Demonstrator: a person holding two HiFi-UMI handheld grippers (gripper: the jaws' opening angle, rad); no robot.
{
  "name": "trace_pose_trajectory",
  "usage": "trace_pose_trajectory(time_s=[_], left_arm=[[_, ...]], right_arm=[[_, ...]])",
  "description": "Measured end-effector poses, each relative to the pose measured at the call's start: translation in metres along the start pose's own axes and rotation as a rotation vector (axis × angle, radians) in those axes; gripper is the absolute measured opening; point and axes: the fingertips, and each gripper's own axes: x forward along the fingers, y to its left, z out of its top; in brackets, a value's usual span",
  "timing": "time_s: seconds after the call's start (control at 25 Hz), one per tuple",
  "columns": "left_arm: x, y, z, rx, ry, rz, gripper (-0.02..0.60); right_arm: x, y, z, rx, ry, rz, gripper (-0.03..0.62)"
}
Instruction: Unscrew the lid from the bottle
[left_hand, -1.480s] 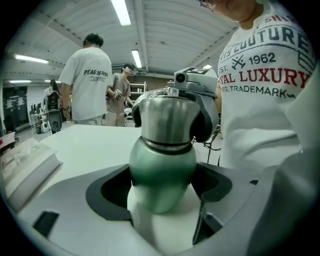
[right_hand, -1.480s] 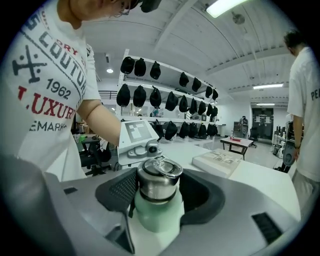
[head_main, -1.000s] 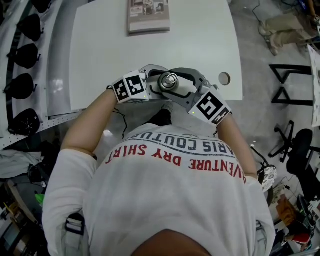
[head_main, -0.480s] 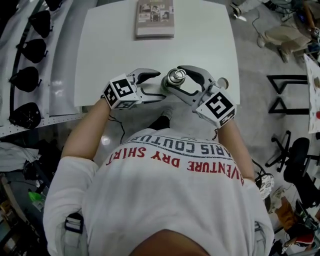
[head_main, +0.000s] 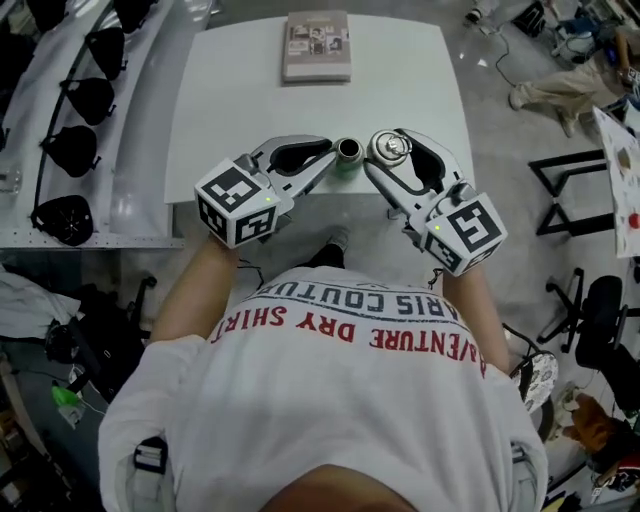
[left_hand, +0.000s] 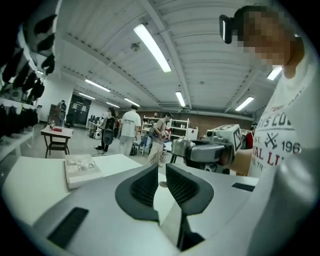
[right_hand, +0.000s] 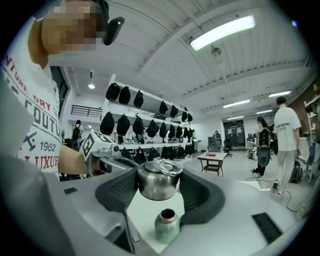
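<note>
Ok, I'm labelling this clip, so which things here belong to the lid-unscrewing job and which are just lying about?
Job in hand:
green bottle, open, standing on the white table
metal lid, off, clamped in the right gripper
left gripper, jaws just closing, nothing between them

Lying about:
book at the table's far edge
black helmet-like items on the rack

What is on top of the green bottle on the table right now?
Nothing: the bottle stands with an open neck. The lid is clamped in the right tongs, apart from it. The bottle's inside is too dark to see.
</note>
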Motion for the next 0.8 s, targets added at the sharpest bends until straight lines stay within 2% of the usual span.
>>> trace_pose_trajectory(time_s=[0.16, 0.24, 0.4, 0.8], left_arm=[[-0.017, -0.034, 0.033, -0.106, -0.099, 0.032, 0.046], [-0.027, -0.047, 0.041, -0.129, -0.13, 0.044, 0.041], [-0.044, -0.071, 0.042, -0.079, -0.125, 0.064, 0.04], [-0.055, -0.096, 0.046, -0.045, -0.124, 0.09, 0.04]], right_arm=[[-0.029, 0.016, 0.023, 0.035, -0.055, -0.045, 0.262], [-0.041, 0.024, 0.032, 0.044, -0.073, -0.06, 0.262], [-0.059, 0.041, 0.042, 0.036, -0.091, -0.075, 0.262], [-0.08, 0.061, 0.045, 0.022, -0.104, -0.094, 0.262]])
